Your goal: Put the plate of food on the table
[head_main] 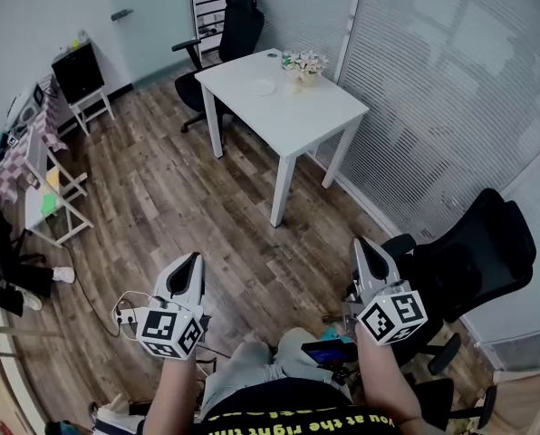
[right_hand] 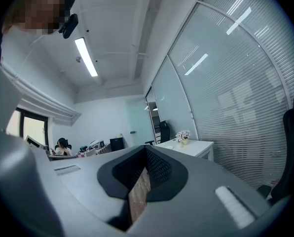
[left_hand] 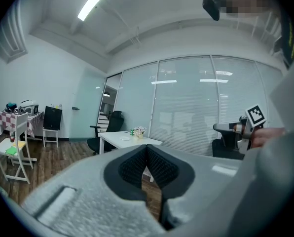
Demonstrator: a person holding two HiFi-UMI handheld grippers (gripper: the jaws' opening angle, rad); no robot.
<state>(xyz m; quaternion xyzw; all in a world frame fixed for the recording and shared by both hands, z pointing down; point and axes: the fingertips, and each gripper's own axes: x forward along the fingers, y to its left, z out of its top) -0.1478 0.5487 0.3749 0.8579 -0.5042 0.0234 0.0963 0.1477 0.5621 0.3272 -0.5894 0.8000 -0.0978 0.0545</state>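
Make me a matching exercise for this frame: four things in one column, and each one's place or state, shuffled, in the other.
Things:
1. white plate
2. flowers
3. far black office chair
4. left gripper

Places or states:
A. jaws together, nothing between them
B. on the floor beyond the white table's far end
C. at the table's corner by the blinds
D. flat on the table top, beside the flowers

Pairs: 1-D, 2-C, 3-B, 4-A.
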